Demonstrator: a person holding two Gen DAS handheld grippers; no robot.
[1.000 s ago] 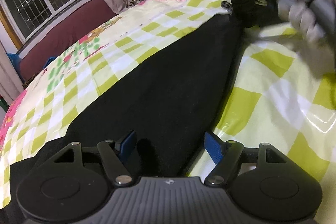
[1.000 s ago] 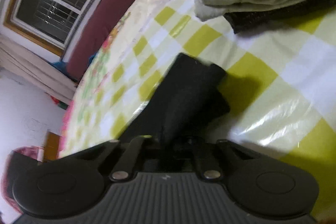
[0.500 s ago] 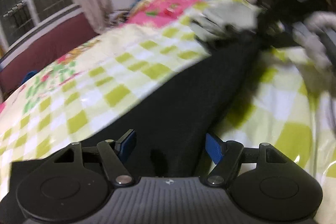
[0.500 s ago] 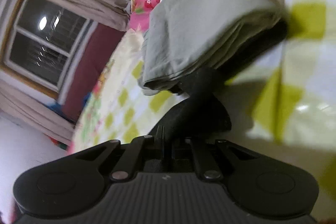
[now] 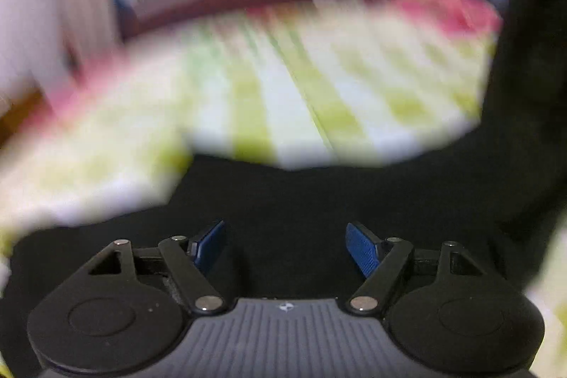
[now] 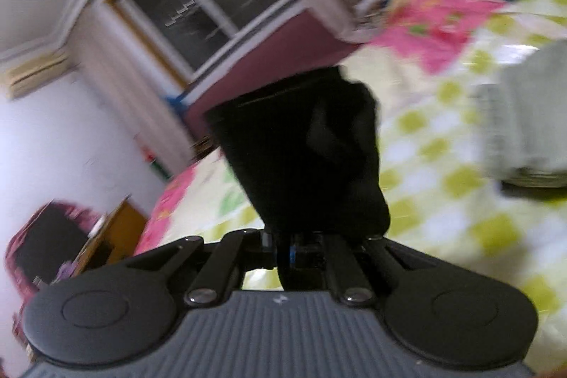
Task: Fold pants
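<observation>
Two grippers on the job here, and only one has cloth in it. The right gripper (image 6: 283, 250) has its fingers pinched tight on a bunched end of the black pants (image 6: 304, 147), and that end stands up off the checkered bedspread (image 6: 443, 201), well above the bed. The left gripper (image 5: 285, 245) has its blue pads (image 5: 359, 252) spread wide with nothing between them, hovering just over the rest of the pants (image 5: 319, 201), which lie spread on the bed right in front of it. That view is heavily smeared, so I can't tell how flat the fabric really is.

My read: this is the fold-over, with the lifted end being carried across to land on the part that's lying down. To do it well I'd keep the pinch firm, carry the end low and straight so the leg doesn't twist, and line up the edges before letting go. The free gripper could pin the flat part at the crease so it doesn't drag. Watch the folded grey laundry (image 6: 524, 130) nearby; don't snag it.
</observation>
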